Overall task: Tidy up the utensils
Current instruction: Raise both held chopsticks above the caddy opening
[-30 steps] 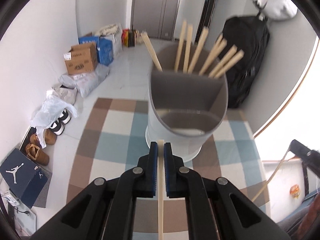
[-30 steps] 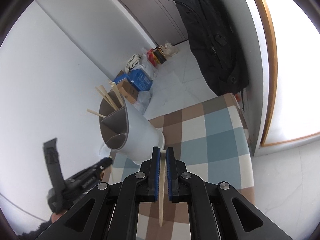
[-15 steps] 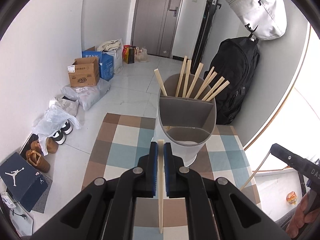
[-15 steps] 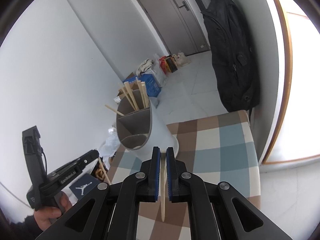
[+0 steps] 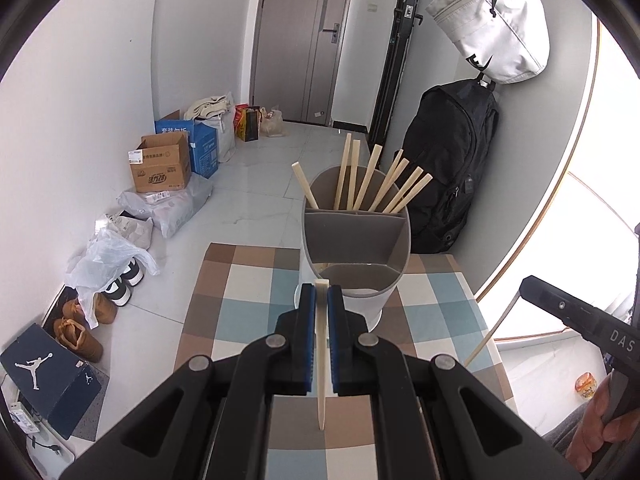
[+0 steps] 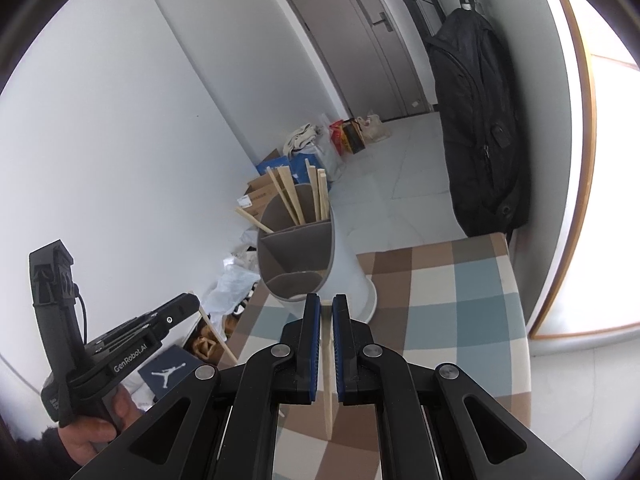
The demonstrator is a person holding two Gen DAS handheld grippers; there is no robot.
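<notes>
A grey-and-white divided utensil holder (image 5: 356,240) stands upright on a table with a checked cloth (image 5: 248,304). Several wooden chopsticks (image 5: 372,184) lean in its far compartment. My left gripper (image 5: 321,292) is shut on one chopstick (image 5: 321,360), hanging just before the holder's near rim. My right gripper (image 6: 326,304) is shut on another chopstick (image 6: 328,380), also short of the holder (image 6: 300,248). In the right wrist view the left gripper (image 6: 152,328) shows at lower left in a hand. In the left wrist view the right gripper's body (image 5: 580,316) shows at the right edge.
A black backpack (image 5: 452,168) and a white bag (image 5: 496,28) hang on the wall behind the table. Cardboard boxes (image 5: 164,164), plastic bags, shoes (image 5: 80,320) and a shoe box (image 5: 44,376) line the floor on the left. The table's left edge drops to the tiled floor.
Both grippers have drawn back and upward from the holder, which now looks smaller and farther off. The right wrist view has rolled, so the holder stands more upright. Both still grip their chopsticks.
</notes>
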